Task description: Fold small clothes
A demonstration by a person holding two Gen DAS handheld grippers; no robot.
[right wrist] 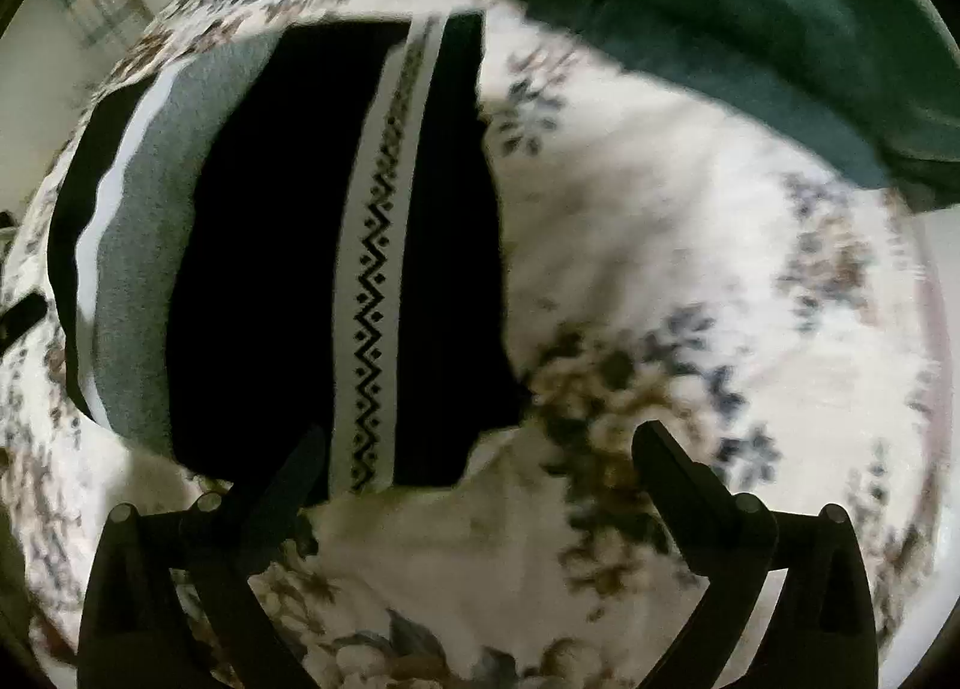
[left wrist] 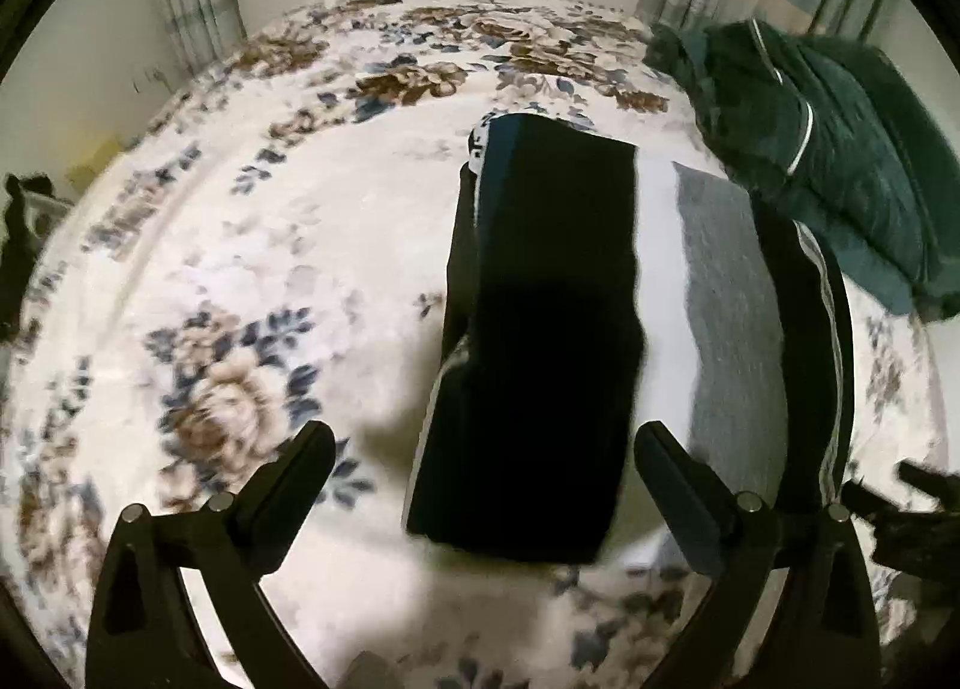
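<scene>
We have folded the black cloth point(left wrist: 540, 341) flat on the bed point(left wrist: 240, 245). Both claws, left point(left wrist: 485, 464) and right point(right wrist: 480, 464), are wide open, holding nothing. The green pile point(left wrist: 840, 179) waits.

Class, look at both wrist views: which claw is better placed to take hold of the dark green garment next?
Probably the right claw. In its view the dark green garment with white piping lies close ahead. The left claw, also open, faces the folded black clothes instead.
</scene>
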